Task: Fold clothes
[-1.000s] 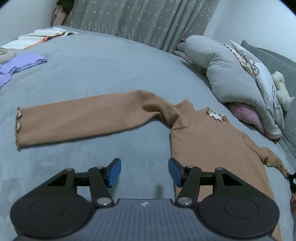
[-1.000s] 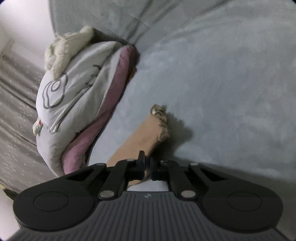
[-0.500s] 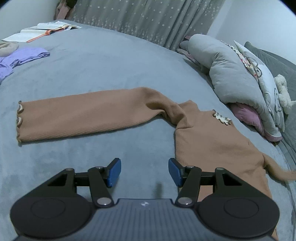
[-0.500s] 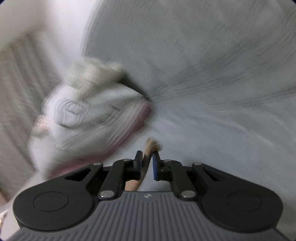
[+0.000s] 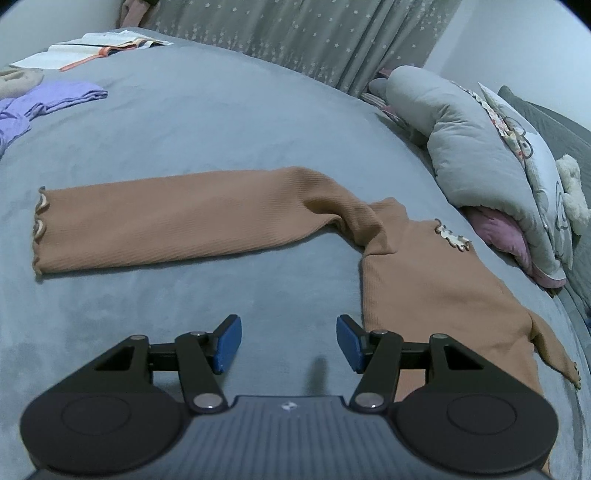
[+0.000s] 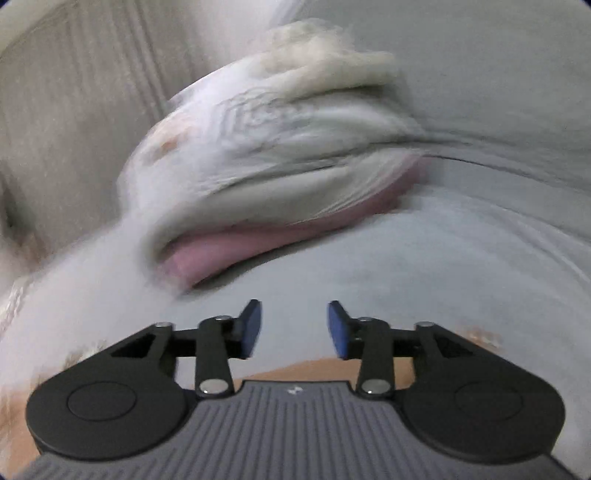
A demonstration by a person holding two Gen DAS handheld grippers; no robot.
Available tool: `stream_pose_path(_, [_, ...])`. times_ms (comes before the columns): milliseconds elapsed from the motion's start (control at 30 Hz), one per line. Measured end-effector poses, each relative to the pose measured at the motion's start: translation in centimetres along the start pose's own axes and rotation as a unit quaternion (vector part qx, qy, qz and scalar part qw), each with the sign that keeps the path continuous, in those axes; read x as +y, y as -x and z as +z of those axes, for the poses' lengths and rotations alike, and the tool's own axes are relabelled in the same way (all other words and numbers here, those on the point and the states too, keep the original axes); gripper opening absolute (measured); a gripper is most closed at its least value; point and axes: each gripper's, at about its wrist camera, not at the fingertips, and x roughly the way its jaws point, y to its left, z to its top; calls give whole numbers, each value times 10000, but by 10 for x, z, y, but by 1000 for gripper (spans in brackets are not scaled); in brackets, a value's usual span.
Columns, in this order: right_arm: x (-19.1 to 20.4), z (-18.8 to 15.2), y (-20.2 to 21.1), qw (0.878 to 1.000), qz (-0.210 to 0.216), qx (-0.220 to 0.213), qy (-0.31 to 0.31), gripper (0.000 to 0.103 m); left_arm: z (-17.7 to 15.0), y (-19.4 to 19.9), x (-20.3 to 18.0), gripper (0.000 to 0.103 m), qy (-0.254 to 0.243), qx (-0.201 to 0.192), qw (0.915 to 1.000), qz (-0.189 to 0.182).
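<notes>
A tan long-sleeved sweater (image 5: 424, 280) lies flat on the grey bed (image 5: 221, 122). Its left sleeve (image 5: 166, 218) stretches out to the left; its right sleeve (image 5: 550, 347) lies folded down at the right edge. My left gripper (image 5: 288, 341) is open and empty, hovering over bare bed just left of the sweater's body. My right gripper (image 6: 293, 328) is open and empty; the view is motion-blurred, with tan sweater cloth (image 6: 314, 369) just under and behind the fingers.
Grey and white pillows (image 5: 491, 155) over a pink cushion (image 5: 506, 236) line the bed's right side, and show blurred in the right wrist view (image 6: 277, 147). Purple clothes (image 5: 48, 99) and an open book (image 5: 92, 48) lie far left. A curtain (image 5: 295, 33) hangs behind.
My right gripper was shut on the right sleeve's cuff; it has let go and opened, swinging toward the pillows. The sleeve now lies across the sweater's right edge. The left gripper edged closer.
</notes>
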Motion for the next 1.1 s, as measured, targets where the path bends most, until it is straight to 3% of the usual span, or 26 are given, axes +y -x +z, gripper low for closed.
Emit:
stream_pose_path(133, [67, 10, -87, 9838, 817, 1380, 804, 58, 2, 1, -3, 58, -83, -5, 9999, -117])
stream_pose_path(300, [95, -4, -134, 9704, 888, 1985, 1052, 56, 4, 2, -11, 61, -440, -55, 9990, -63])
stream_pose_path(333, [100, -12, -141, 9653, 842, 2130, 1257, 50, 4, 1, -11, 62, -483, -26, 9988, -74])
stream_pose_path(400, [103, -15, -142, 9629, 757, 2119, 1489, 7, 3, 0, -12, 62, -537, 37, 9985, -105])
stream_pose_path(533, [109, -11, -121, 9660, 603, 1743, 1812, 4, 3, -3, -11, 63, -547, 142, 9984, -97])
stream_pose_path(633, [131, 2, -113, 9639, 221, 1263, 2332, 4, 3, -3, -12, 63, -540, 139, 9984, -101])
stream_pose_path(700, [143, 3, -118, 9558, -252, 998, 2753, 0, 3, -4, -13, 63, -550, 136, 9983, -91])
stream_pose_path(767, [148, 0, -130, 9364, -1013, 810, 3261, 0, 2, -5, -13, 63, -564, 147, 9983, -74])
stream_pose_path(833, [126, -3, -144, 9393, -1149, 1052, 3057, 0, 3, -5, -13, 63, -554, 151, 9983, -86])
stream_pose_path(933, [88, -3, -129, 9677, -1065, 839, 2125, 5, 4, -4, -13, 63, -513, 152, 9985, -117])
stream_pose_path(1000, [58, -4, -108, 9840, -846, 672, 1419, 19, 4, -4, -14, 63, -506, 149, 9985, -130])
stream_pose_path(1033, [38, -6, -96, 9898, -637, 682, 1073, 32, 4, -3, -14, 63, -513, 147, 9985, -133])
stream_pose_path(1100, [14, -14, -82, 9903, -607, 738, 1012, 43, 3, -3, -16, 63, -533, 137, 9984, -143])
